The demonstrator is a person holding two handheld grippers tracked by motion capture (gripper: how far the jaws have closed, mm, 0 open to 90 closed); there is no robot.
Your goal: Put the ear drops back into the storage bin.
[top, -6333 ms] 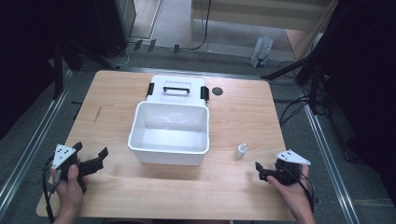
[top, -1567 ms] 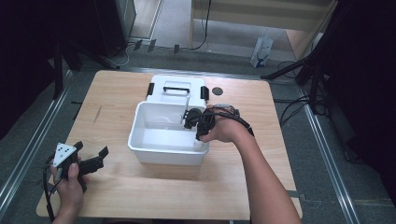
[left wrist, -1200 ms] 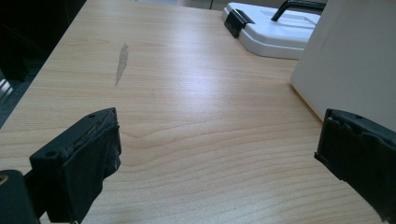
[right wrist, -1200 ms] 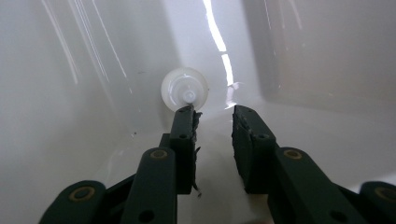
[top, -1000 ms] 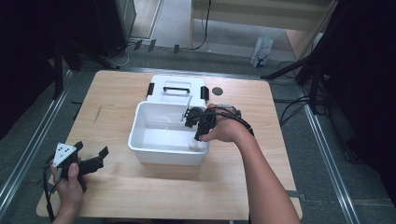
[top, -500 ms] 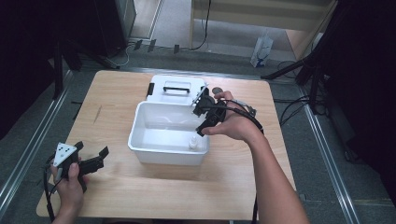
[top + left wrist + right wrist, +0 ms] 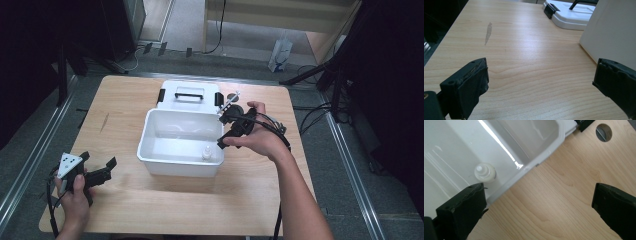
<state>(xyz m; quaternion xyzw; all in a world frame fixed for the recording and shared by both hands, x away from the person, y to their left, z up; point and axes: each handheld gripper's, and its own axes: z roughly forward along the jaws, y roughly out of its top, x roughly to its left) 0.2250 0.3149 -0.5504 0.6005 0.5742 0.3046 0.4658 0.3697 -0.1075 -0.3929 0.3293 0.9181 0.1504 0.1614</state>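
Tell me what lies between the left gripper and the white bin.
Bare wooden table. In the left gripper view, the open left gripper faces plain wood up to the white bin; the high view shows the same stretch bare.

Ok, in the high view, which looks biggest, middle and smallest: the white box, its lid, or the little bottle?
1. White box, biggest.
2. Lid behind it, smaller as seen, though the box hides part of it and it lies farther off.
3. Little bottle standing inside the box, clearly smallest.
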